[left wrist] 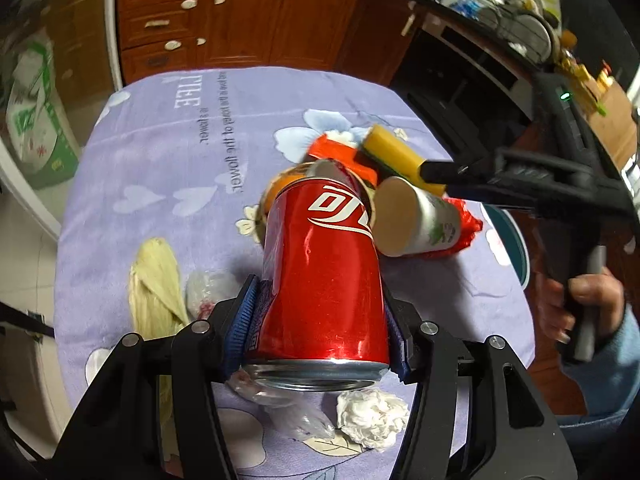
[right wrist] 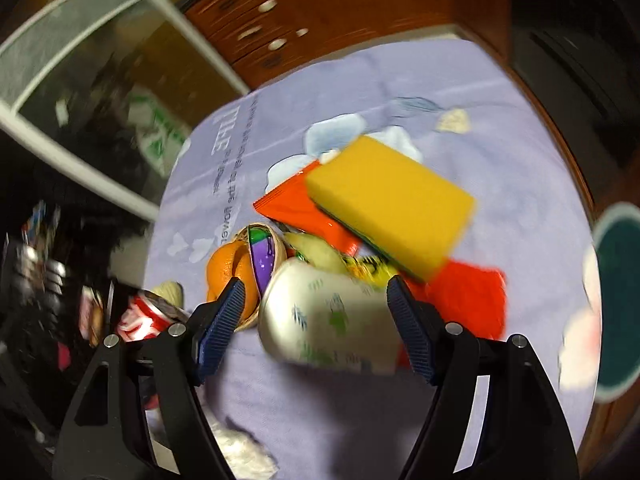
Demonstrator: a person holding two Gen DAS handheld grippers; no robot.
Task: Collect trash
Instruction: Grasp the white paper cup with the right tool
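My left gripper (left wrist: 320, 320) is shut on a red cola can (left wrist: 324, 276) and holds it above the purple flowered tablecloth (left wrist: 172, 184). The can also shows at the lower left of the right wrist view (right wrist: 144, 320). My right gripper (right wrist: 312, 316) is open, its blue pads (right wrist: 222, 320) on either side of a white paper cup (right wrist: 328, 320) lying on its side; contact is not clear. The cup (left wrist: 416, 220) lies right of the can. A crumpled tissue (left wrist: 370, 420), clear plastic wrap (left wrist: 296, 412) and corn husk (left wrist: 156, 288) lie near my left gripper.
A yellow sponge (right wrist: 392, 200) rests on red wrappers (right wrist: 304, 208). A small basket with an orange (right wrist: 228, 272) and a purple toy stands left of the cup. A teal dish (right wrist: 616, 304) sits at the table's right edge. Wooden cabinets (left wrist: 240, 16) stand behind.
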